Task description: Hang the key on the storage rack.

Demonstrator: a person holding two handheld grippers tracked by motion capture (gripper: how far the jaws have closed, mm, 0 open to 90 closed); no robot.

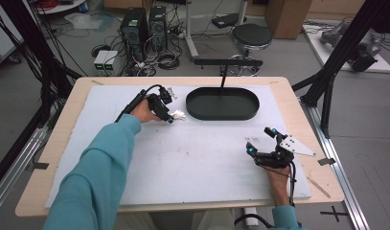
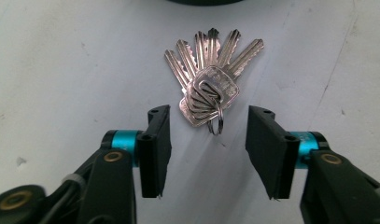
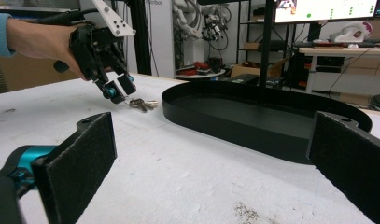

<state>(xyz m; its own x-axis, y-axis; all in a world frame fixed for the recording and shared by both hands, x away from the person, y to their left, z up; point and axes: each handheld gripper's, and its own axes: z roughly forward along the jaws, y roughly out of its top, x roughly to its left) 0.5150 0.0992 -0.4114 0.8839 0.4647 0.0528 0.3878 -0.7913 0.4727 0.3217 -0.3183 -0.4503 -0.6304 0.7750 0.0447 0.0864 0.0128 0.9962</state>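
Keys (image 2: pixel 207 81) on mat beside black tray (image 1: pixel 222 104) | left tool (image 2: pixel 206 140) agape, unladen | right tool (image 1: pixel 259 139) agape, unladen

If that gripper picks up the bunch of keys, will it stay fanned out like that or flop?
Probably flop: the keys hang loosely on one ring, so they would likely swing together and dangle. Being flat metal on the white mat, they may slide when nudged. The open left gripper would probably catch just a few.
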